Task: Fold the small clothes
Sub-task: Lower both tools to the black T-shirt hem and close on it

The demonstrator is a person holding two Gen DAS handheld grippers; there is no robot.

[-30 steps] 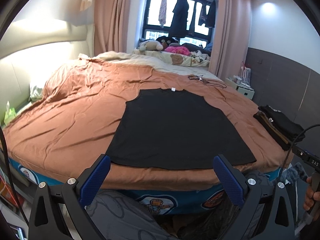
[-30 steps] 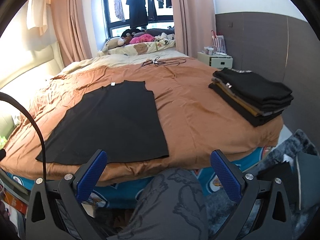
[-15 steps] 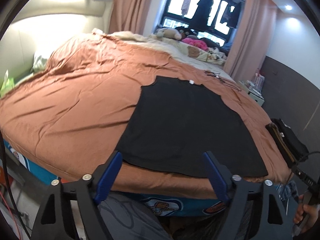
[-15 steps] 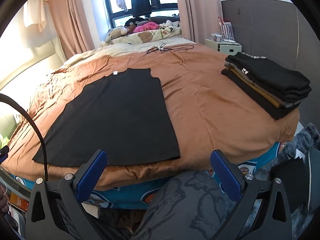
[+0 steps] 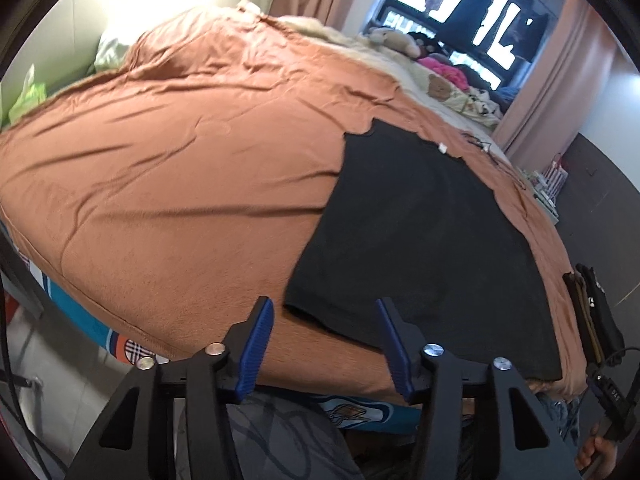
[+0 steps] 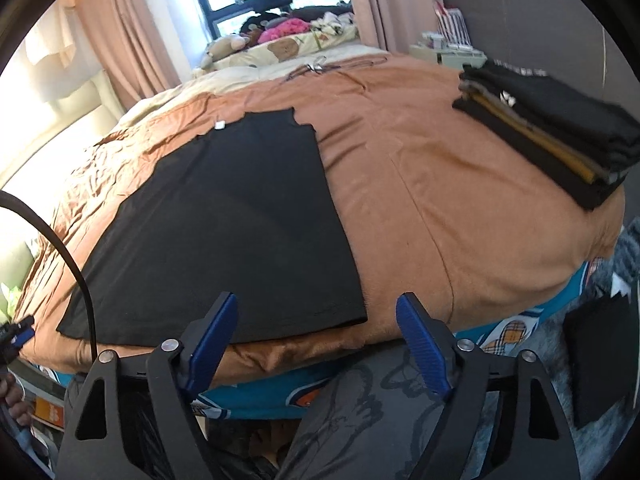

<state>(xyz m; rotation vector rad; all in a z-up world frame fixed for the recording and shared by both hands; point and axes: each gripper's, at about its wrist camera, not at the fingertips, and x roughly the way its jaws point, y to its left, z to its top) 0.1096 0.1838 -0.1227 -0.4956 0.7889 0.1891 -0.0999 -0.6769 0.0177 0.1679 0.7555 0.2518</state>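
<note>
A black sleeveless top lies flat on the brown bedspread, its hem toward me and its neck with a white label away. It also shows in the right wrist view. My left gripper is open and empty, hovering just before the top's near left hem corner. My right gripper is open and empty, hovering just before the near right hem corner.
A stack of folded dark clothes sits at the bed's right edge, also seen in the left wrist view. Soft toys and bedding lie by the window. A cable lies at the far side. My knee is below the bed edge.
Both grippers have moved forward and down toward the hem corners of the top. Their jaws have narrowed but stay open. The top has not moved.
</note>
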